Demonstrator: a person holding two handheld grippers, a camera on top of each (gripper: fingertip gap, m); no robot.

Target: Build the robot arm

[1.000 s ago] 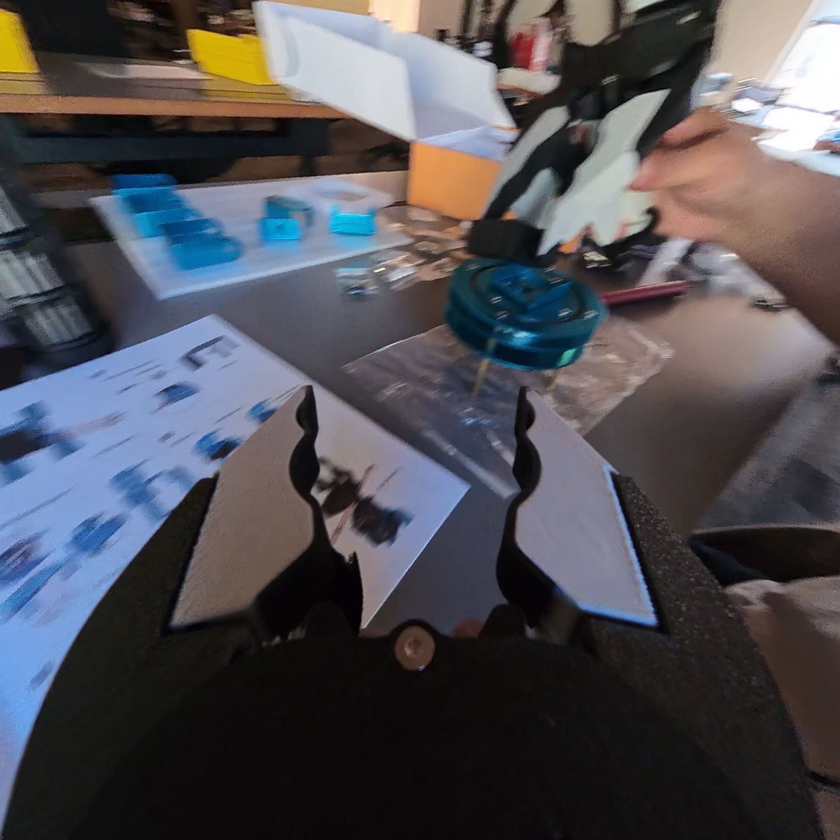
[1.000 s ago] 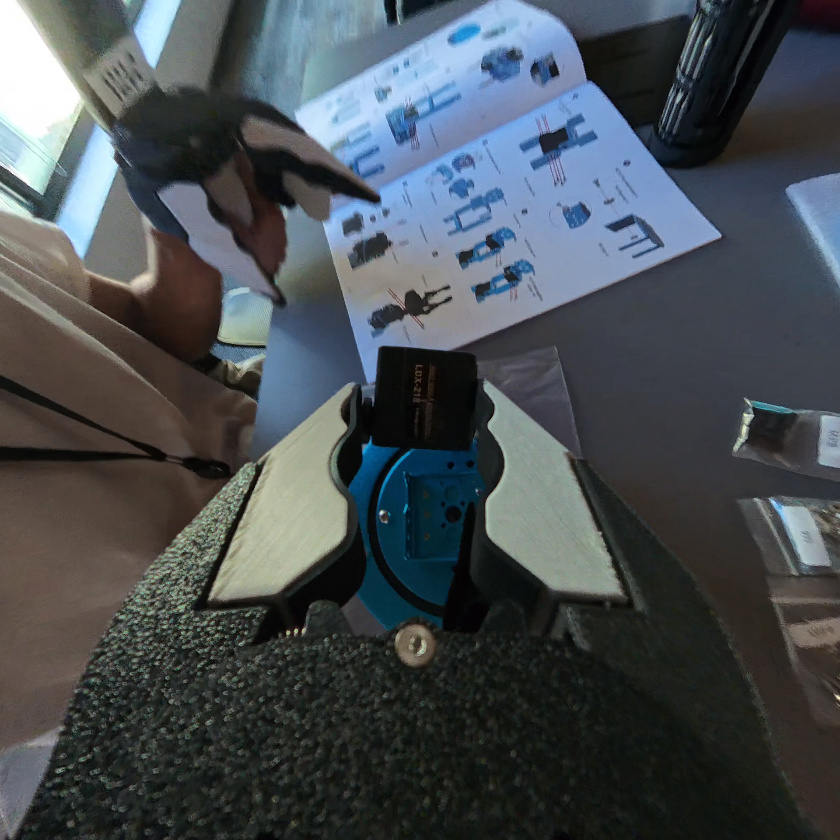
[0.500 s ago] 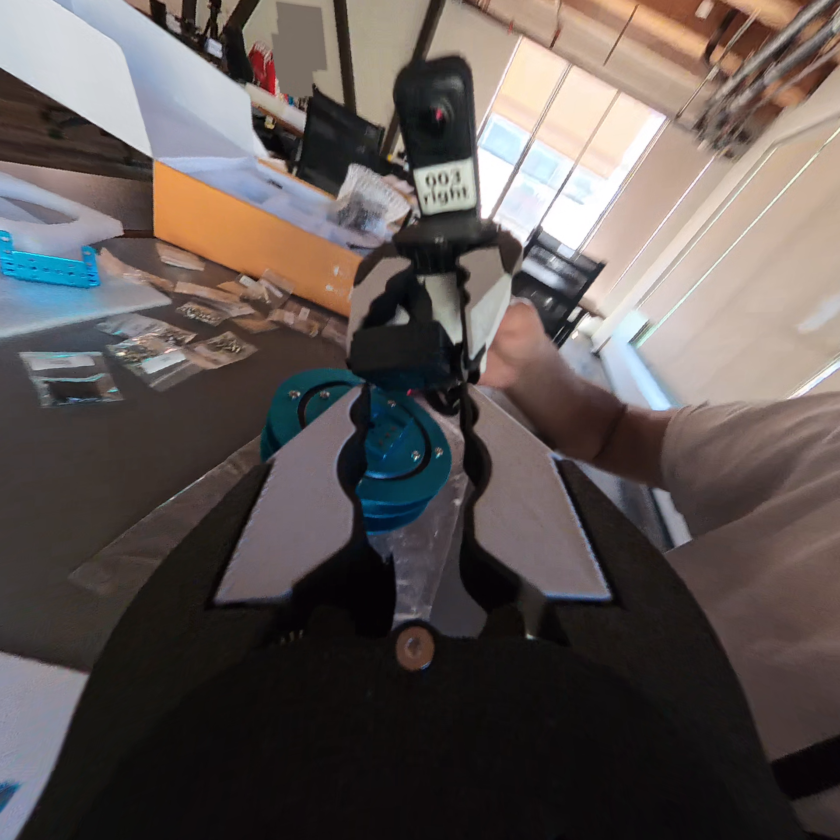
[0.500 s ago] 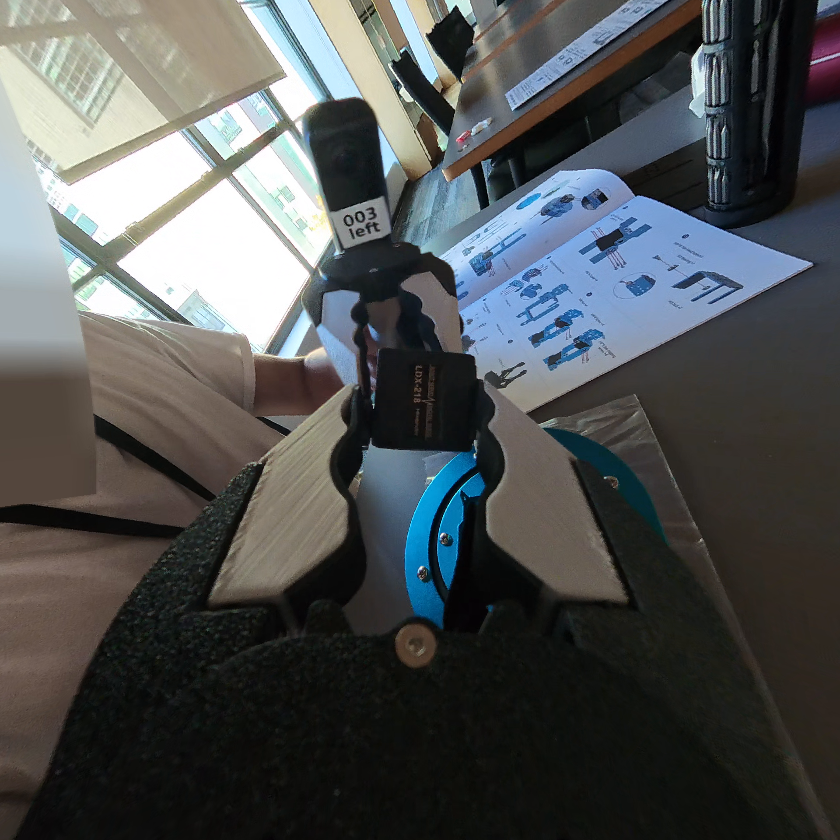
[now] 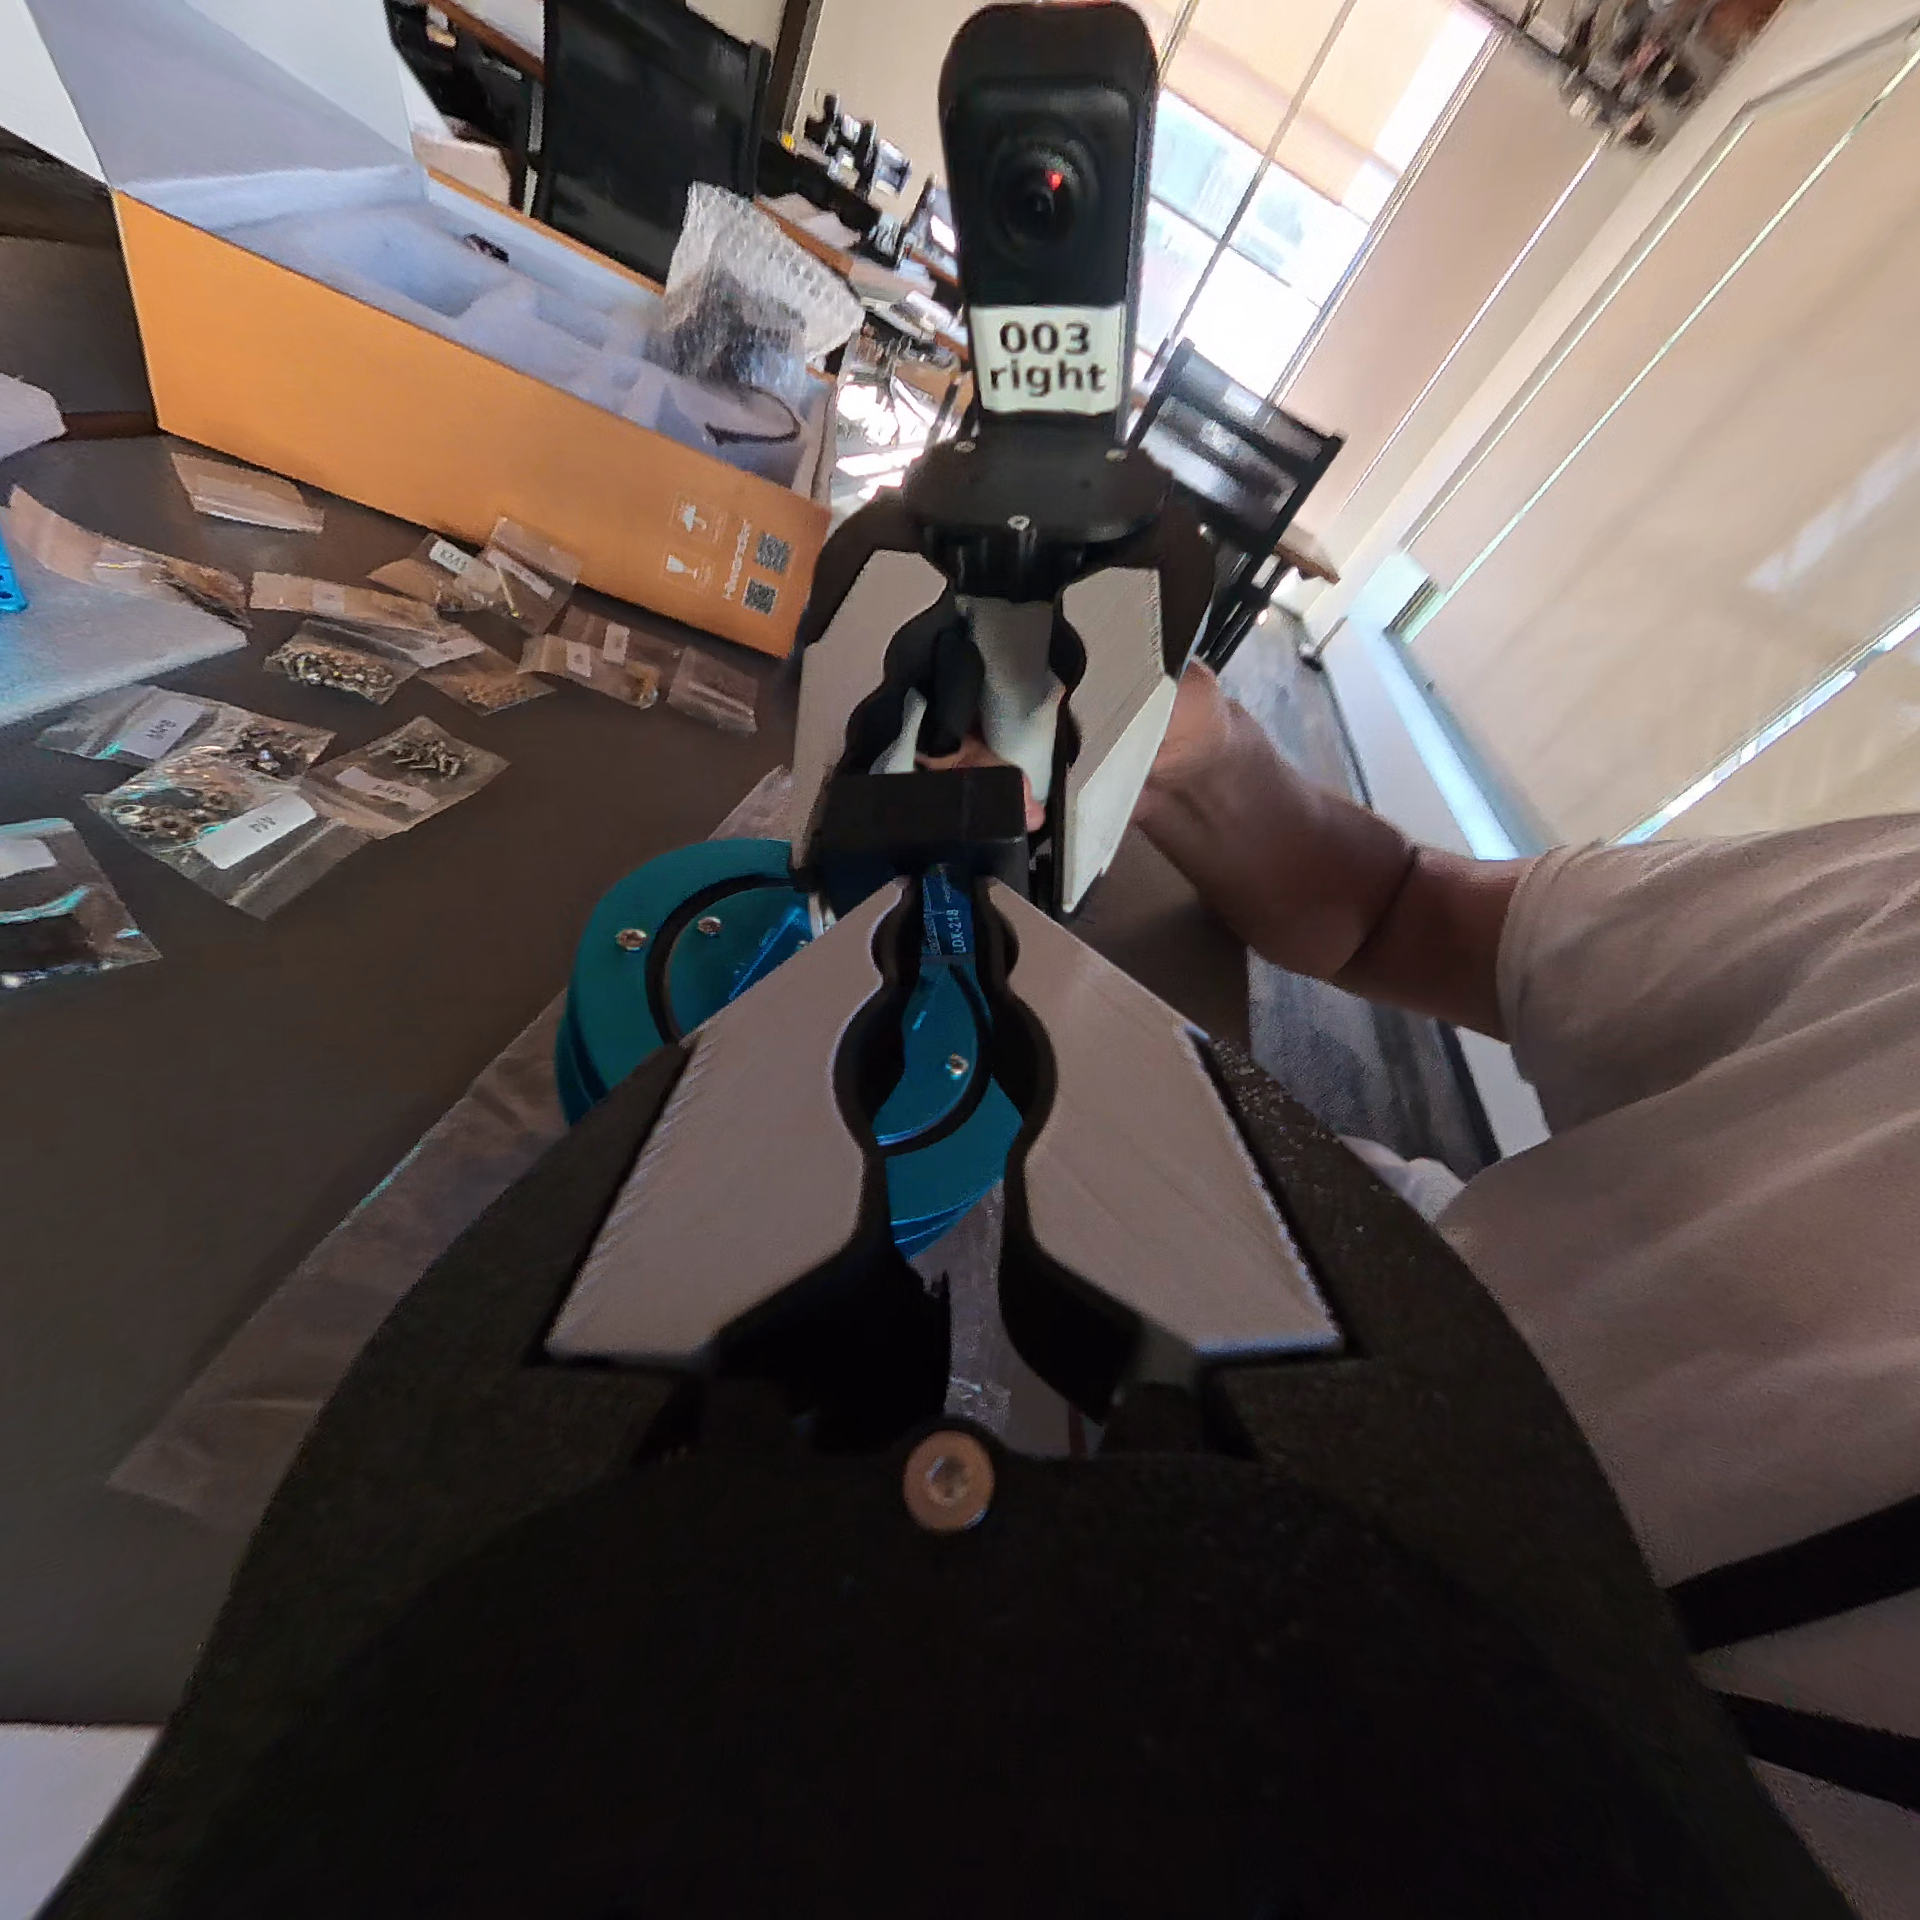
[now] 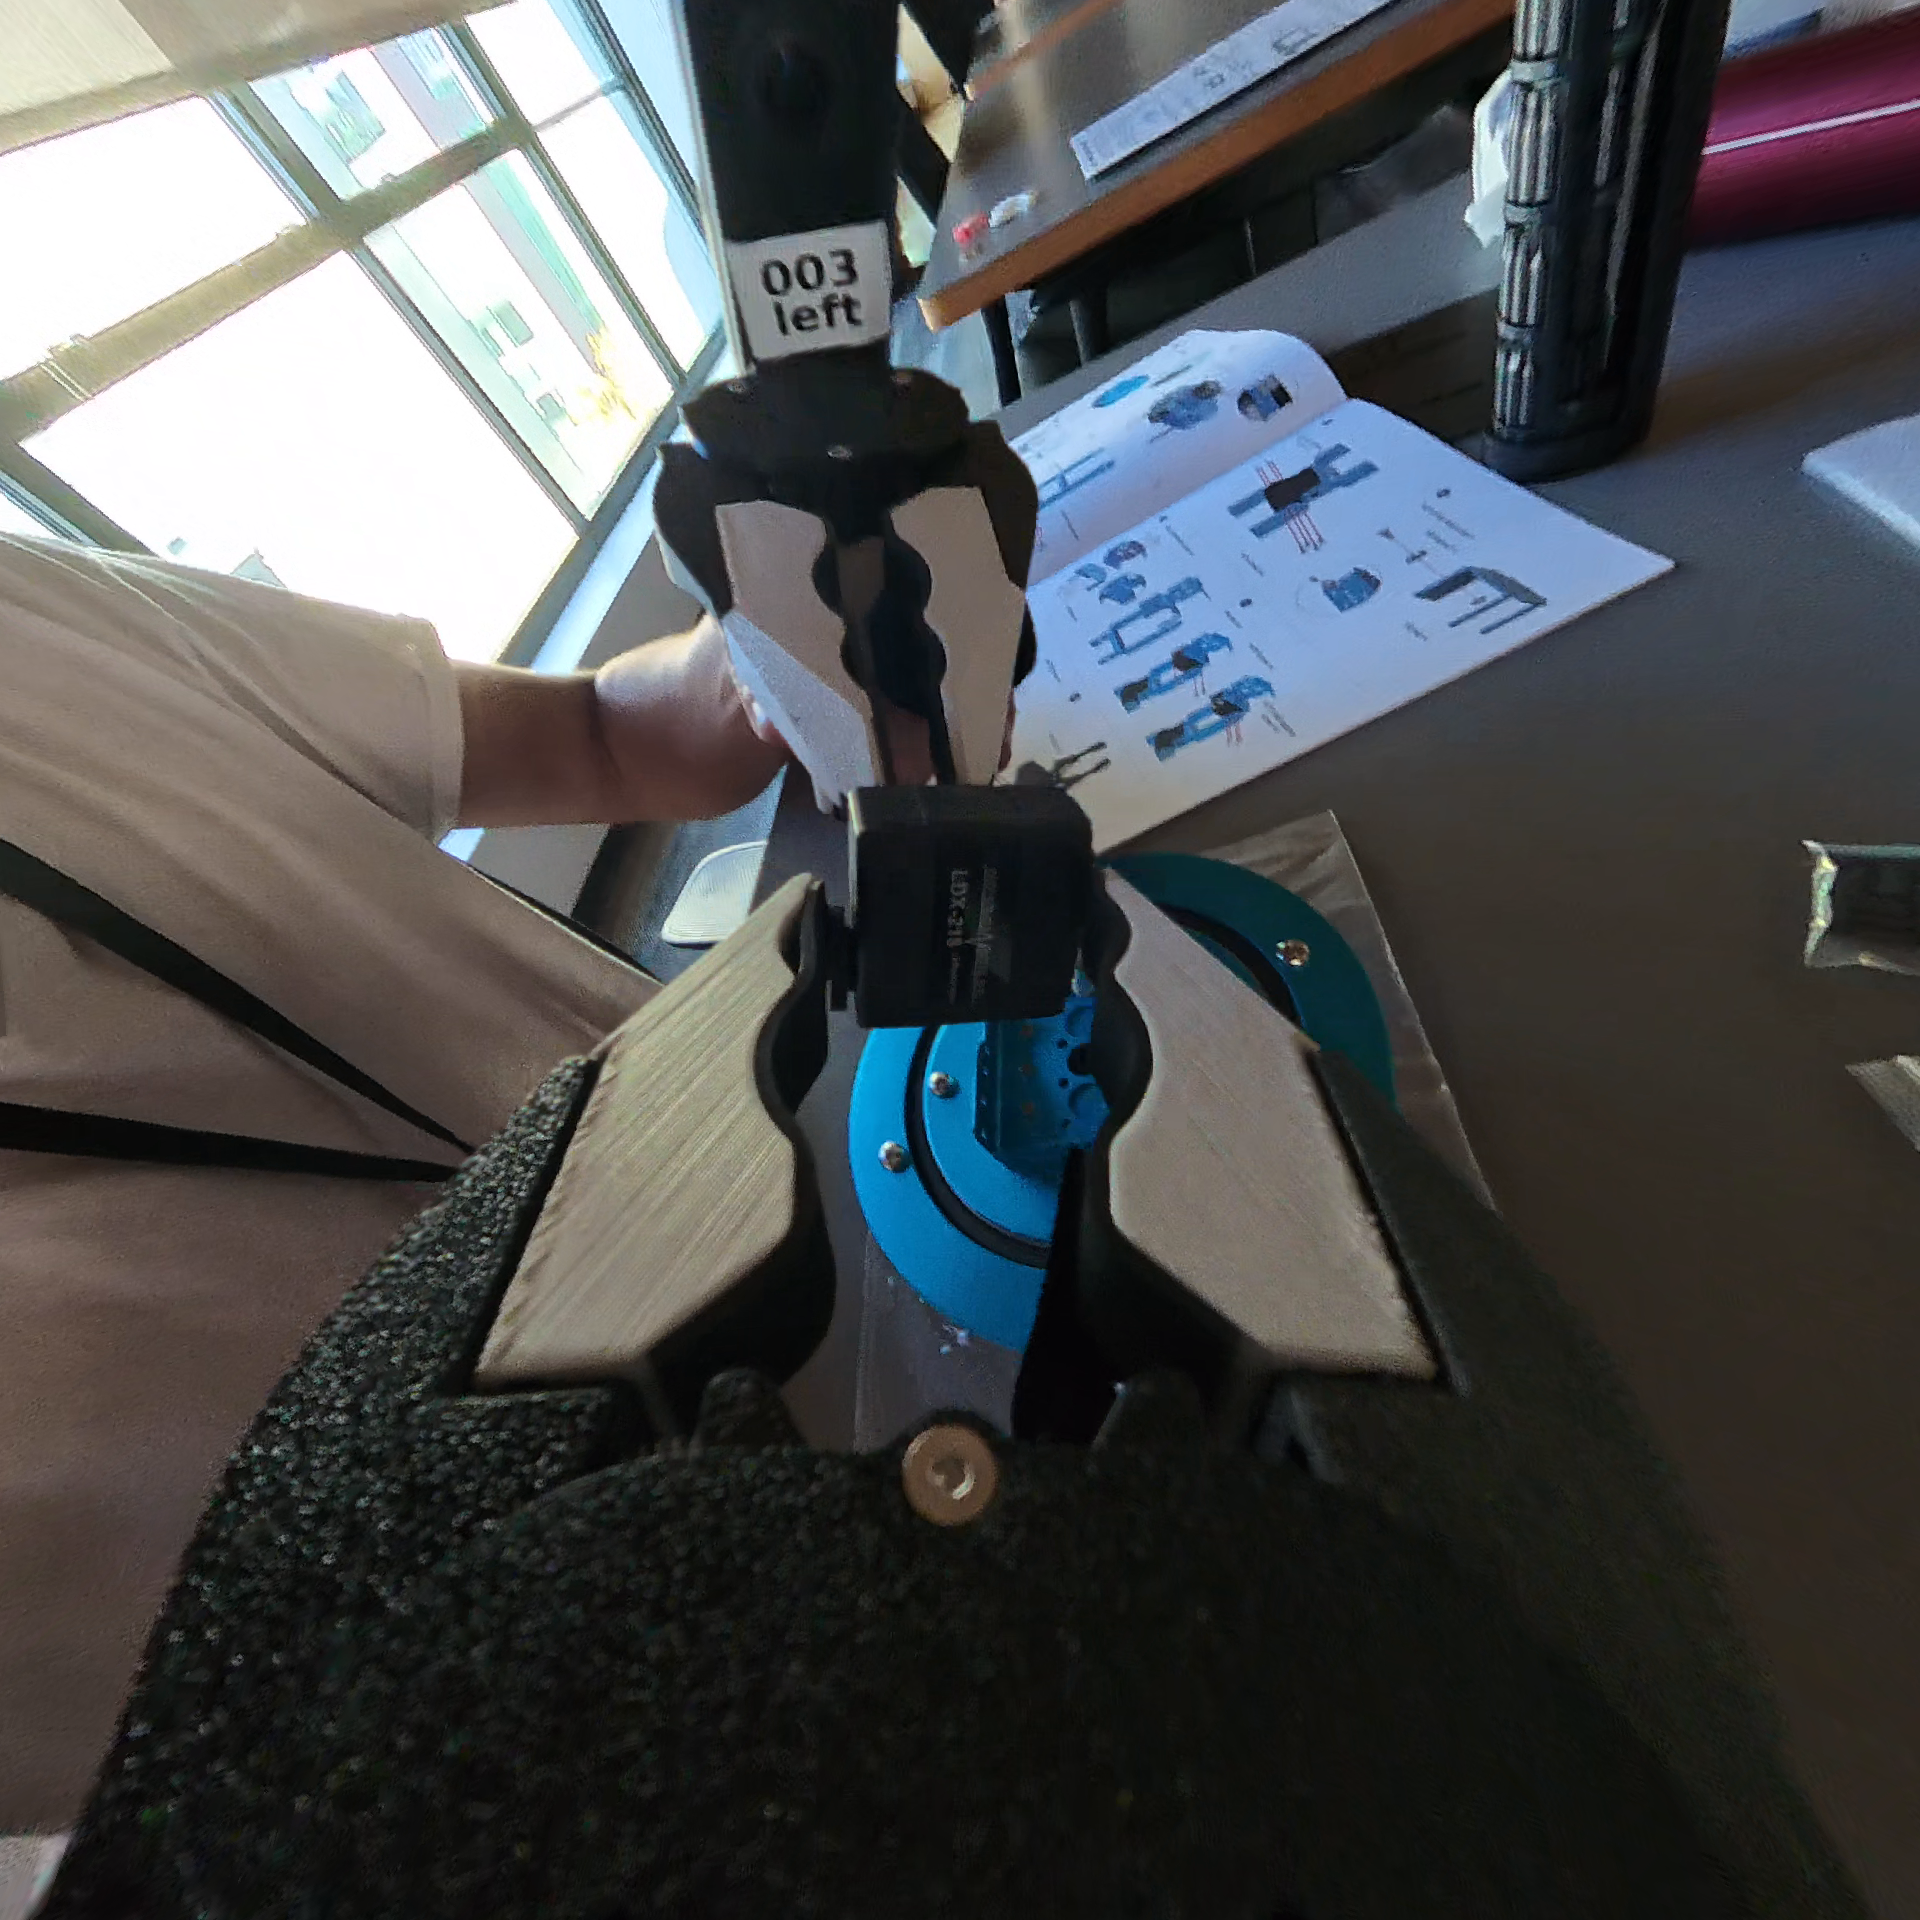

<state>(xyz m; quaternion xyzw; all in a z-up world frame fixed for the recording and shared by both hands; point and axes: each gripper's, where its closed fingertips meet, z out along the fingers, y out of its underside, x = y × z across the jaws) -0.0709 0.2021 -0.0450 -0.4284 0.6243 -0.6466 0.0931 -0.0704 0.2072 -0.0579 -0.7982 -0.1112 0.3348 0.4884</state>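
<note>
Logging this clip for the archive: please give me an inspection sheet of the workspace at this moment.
Surface: dark table, with a clear plastic bag spread on it.
Job's things: black servo block held over a blue round base that rests on the bag.
Clutter: open illustrated booklet, small hardware bags, orange box.
Grippers: right gripper shut on the servo block; left gripper nearly closed, tips at the block, grip unclear.
Cables: thin dark strand between the left gripper's fingers, source unclear.
Surroundings: windows, another desk.

Round blue metal turntable base (image 6: 1039,1205): opposing gripper fingers (image 6: 779,623) crowd above; bare tabletop (image 6: 1610,831) right of it; open manual (image 6: 1351,540) beyond.
</note>
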